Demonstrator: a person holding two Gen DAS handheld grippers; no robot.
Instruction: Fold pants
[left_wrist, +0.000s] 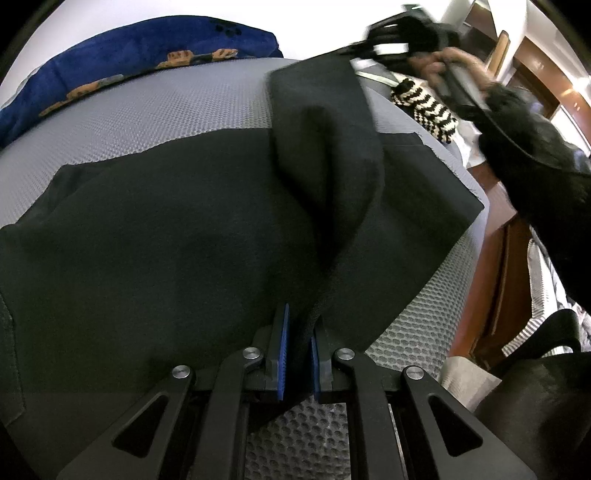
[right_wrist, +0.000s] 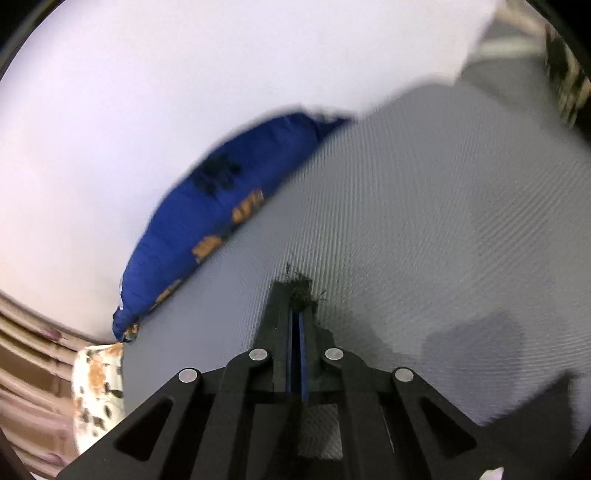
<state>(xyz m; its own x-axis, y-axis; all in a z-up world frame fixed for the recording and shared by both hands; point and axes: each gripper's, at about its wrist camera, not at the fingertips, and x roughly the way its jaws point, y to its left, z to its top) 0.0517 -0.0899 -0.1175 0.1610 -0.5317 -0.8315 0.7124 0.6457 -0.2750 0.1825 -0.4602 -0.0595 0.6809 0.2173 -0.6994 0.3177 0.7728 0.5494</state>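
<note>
Black pants (left_wrist: 155, 229) lie spread on a grey textured mattress (left_wrist: 166, 107). My left gripper (left_wrist: 300, 325) is shut on a thick edge of the pants near the front. One pant leg (left_wrist: 325, 122) is lifted and stretched up to my right gripper (left_wrist: 384, 40), held by a hand at the top right. In the right wrist view my right gripper (right_wrist: 301, 295) is shut on a frayed black bit of the pants (right_wrist: 301, 286), above the mattress (right_wrist: 406, 221); a dark corner of the pants (right_wrist: 535, 402) shows at the lower right.
A blue pillow with orange print (left_wrist: 122, 62) lies at the far edge of the mattress; it also shows in the right wrist view (right_wrist: 207, 229). A black-and-white striped cloth (left_wrist: 424, 103) lies at the right edge. Wooden furniture (left_wrist: 491, 280) stands to the right. A spotted cloth (right_wrist: 96, 387) lies at the lower left.
</note>
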